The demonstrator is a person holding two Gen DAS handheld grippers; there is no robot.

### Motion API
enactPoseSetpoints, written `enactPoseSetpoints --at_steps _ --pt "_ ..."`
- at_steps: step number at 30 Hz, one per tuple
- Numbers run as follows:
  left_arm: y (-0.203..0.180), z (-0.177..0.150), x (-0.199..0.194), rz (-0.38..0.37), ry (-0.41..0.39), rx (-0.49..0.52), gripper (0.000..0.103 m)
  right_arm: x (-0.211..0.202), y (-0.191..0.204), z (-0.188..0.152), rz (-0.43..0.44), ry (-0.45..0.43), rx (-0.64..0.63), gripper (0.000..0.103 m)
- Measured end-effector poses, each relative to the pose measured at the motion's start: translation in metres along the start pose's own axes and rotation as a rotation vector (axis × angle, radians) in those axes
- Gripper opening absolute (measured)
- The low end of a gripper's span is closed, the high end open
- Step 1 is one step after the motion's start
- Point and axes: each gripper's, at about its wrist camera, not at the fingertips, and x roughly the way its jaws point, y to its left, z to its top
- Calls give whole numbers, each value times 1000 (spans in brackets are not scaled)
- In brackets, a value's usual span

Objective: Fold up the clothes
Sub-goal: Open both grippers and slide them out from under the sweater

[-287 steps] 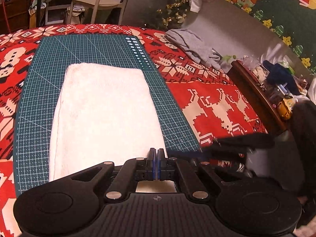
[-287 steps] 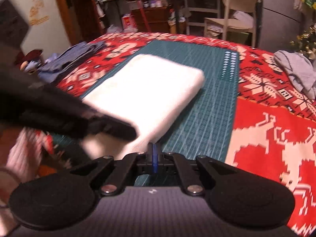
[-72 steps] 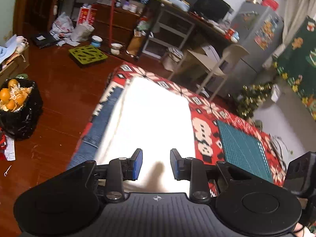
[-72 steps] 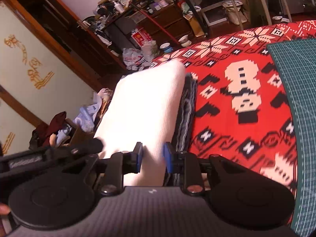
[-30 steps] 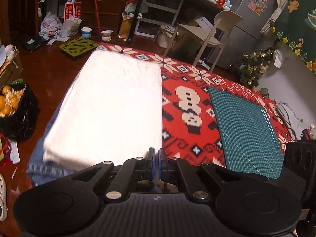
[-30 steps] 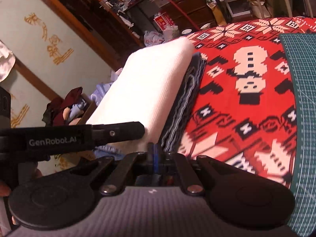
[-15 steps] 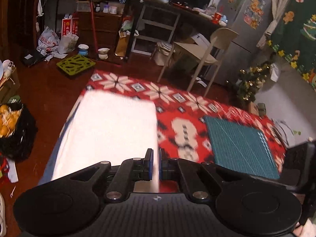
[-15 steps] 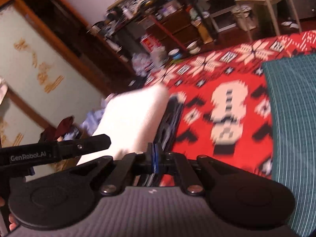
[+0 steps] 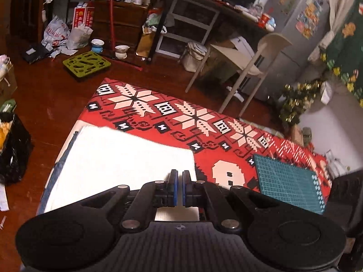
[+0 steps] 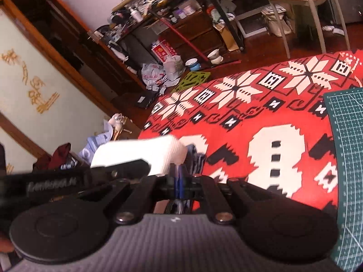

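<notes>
A folded white garment (image 9: 118, 158) lies on a stack of folded blue and striped clothes (image 9: 65, 151) at the left edge of the red patterned table cover (image 9: 199, 122). My left gripper (image 9: 178, 188) hovers above its near right corner, jaws nearly shut with a thin gap, holding nothing. In the right wrist view the white garment (image 10: 140, 154) sits on the striped clothes (image 10: 196, 158). My right gripper (image 10: 178, 181) is shut and empty, just this side of the stack. The left gripper's body (image 10: 68, 181) crosses that view at left.
A green cutting mat (image 9: 288, 181) lies on the cover to the right, also in the right wrist view (image 10: 347, 147). Beyond the table are a chair (image 9: 247, 68), shelves, a fridge (image 9: 301, 29) and floor clutter. A black bag (image 9: 13, 149) stands on the floor at left.
Both grippers have pulled back and risen away from the white garment, which stays on the stack. The left jaws have parted slightly. The cameras now see more of the room.
</notes>
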Motion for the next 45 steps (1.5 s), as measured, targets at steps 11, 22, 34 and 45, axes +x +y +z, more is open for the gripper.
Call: enactPoseSetpoints --at_steps 11,22,34,45 --pt "2 -45 -43 -8 -11 -33 4 -31 27 -52 21 65 -93 4" --pt "12 -94 -85 -18 6 -62 4 -70 43 -95 50 124 -138 4" --pt "-1 -122 -128 10 -32 -61 29 -141 64 -108 -13 91 -220 29" --pt "-34 -155 -155 100 -67 -36 65 -215 68 -112 -109 46 -324 102"
